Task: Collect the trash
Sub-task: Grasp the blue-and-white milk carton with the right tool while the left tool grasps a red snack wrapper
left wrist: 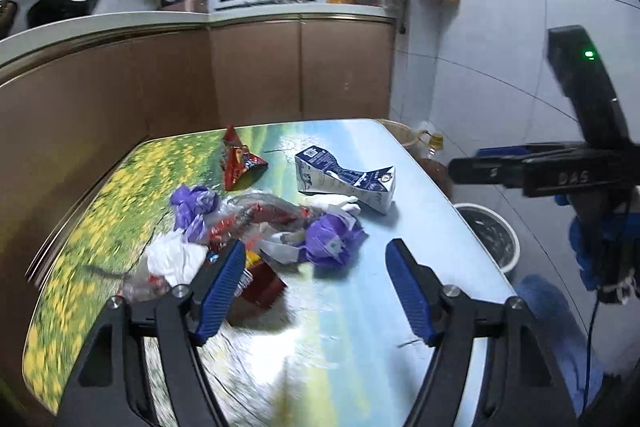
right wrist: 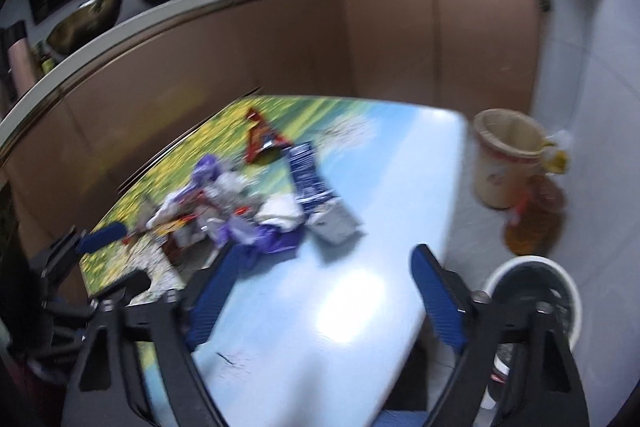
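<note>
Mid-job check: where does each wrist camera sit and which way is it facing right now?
Left wrist: on the open left gripper, facing the trash pile and counter; right gripper shows at its right edge.
Right wrist: on the open right gripper, higher, looking down the table; blurred.
Shared: carton, white bin.

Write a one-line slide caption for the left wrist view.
Open left hand-held gripper hovers over wrappers, purple bags and a crushed milk carton on the scenic-print table.

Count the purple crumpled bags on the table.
2: one purple bag at the pile's left far side, another purple bag at its right near side. More may be buried.
</note>
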